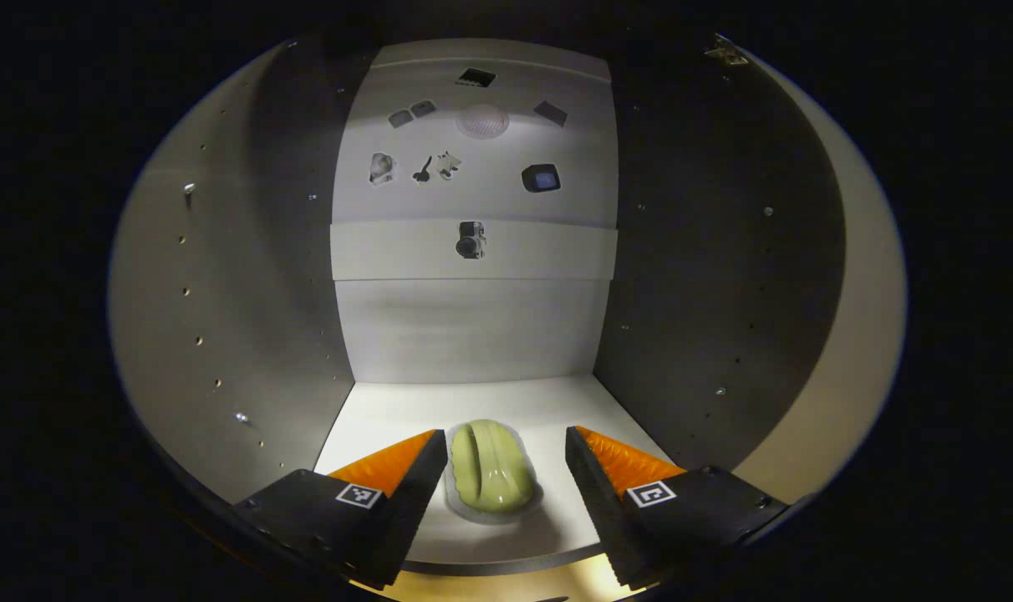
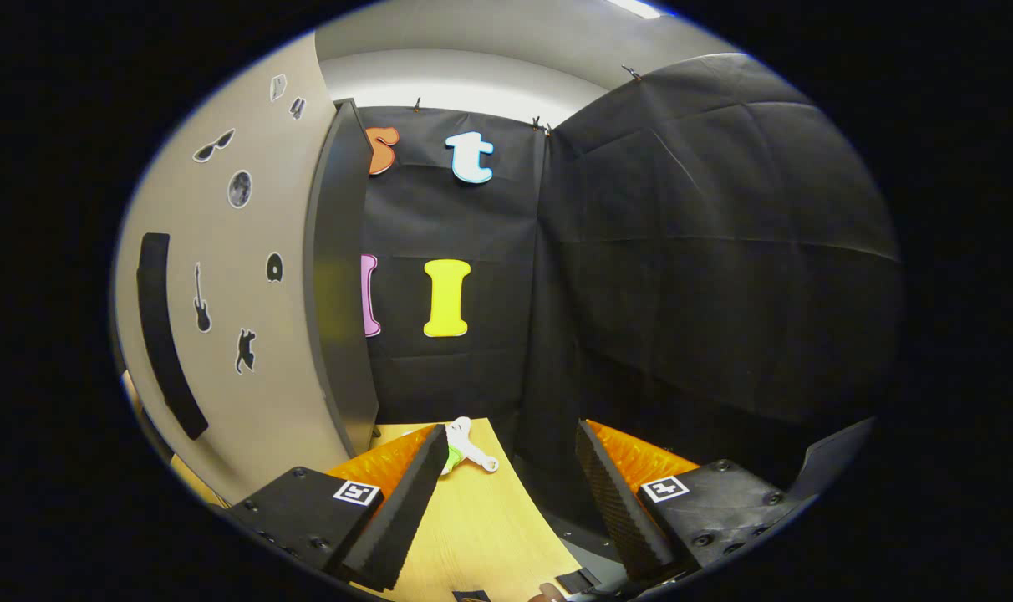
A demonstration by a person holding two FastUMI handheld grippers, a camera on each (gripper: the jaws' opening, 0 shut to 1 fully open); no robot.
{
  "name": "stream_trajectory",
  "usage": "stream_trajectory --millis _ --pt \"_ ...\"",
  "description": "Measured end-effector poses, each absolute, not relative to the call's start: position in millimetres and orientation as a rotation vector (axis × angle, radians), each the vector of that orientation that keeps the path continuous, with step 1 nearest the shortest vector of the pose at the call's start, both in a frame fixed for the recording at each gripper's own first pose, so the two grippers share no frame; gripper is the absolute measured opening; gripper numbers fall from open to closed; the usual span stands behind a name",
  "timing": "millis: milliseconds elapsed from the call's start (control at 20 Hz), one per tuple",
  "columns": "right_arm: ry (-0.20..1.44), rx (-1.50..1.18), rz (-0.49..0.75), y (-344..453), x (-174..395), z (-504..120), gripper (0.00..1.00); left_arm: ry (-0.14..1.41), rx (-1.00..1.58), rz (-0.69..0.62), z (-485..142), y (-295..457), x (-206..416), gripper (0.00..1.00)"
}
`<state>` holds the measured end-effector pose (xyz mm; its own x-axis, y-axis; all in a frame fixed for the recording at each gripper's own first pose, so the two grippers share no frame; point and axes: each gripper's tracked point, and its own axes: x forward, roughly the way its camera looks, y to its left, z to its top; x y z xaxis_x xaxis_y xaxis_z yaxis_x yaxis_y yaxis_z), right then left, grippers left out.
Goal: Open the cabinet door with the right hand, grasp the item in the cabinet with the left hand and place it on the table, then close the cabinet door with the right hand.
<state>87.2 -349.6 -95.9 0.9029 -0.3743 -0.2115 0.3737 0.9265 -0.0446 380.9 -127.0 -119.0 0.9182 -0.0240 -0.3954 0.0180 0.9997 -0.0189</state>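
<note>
In the left gripper view I look into the open cabinet (image 1: 247,276). A pale green, ridged, oblong item (image 1: 491,464) lies on a small scalloped white mat on the cabinet's floor. My left gripper (image 1: 506,451) is open, its fingers on either side of the item's near end, not touching it. In the right gripper view the cabinet door (image 2: 247,334) stands swung open at the left, with a dark bar handle (image 2: 165,334) and stickers on its face. My right gripper (image 2: 511,468) is open and holds nothing, to the right of the door's edge, above the wooden table (image 2: 481,535).
Stickers dot the cabinet's back wall (image 1: 473,167). A small white and green object (image 2: 465,447) lies on the table by the door's foot. The table's right edge runs close beside the black cloth wall (image 2: 707,276). A dark object (image 2: 577,579) sits at the table's near edge.
</note>
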Motion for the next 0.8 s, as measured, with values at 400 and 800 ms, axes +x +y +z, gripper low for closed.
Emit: stream_trajectory --millis 400,800 --pt "0.246 0.003 -0.408 -359 94 -108 0.98 0.499 0.009 -0.021 -148 -126 408 0.81" --pt "0.256 0.038 -0.429 -367 98 -114 0.98 0.581 -0.035 0.036 -177 -117 413 0.27"
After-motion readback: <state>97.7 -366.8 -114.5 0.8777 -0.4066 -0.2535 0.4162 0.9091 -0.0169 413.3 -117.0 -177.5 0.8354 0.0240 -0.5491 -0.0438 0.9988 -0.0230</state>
